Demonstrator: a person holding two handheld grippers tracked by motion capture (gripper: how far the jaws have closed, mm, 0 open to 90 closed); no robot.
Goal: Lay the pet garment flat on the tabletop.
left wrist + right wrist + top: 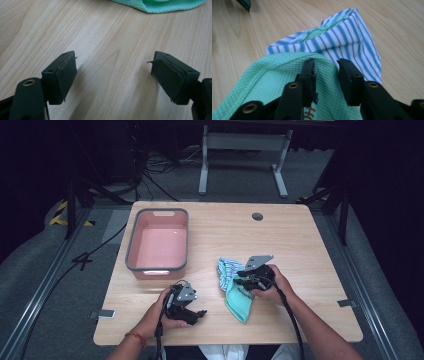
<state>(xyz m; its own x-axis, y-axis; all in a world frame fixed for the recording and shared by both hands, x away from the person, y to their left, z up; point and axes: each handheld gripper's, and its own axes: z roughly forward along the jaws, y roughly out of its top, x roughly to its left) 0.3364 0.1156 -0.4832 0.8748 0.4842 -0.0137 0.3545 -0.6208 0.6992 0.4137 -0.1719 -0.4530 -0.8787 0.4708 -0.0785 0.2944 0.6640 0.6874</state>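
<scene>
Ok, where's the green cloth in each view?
High view: green cloth right of centre, under the right tool.
Left gripper view: its edge along the top.
Right gripper view: lower left, around the jaws.
Shared landmark: the wooden table.

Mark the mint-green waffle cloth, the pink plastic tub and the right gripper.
Mint-green waffle cloth (262, 77): right gripper view, left fold.
Pink plastic tub (131, 245): high view, grey left rim.
Right gripper (326, 75): right gripper view, between fingertips.
</scene>
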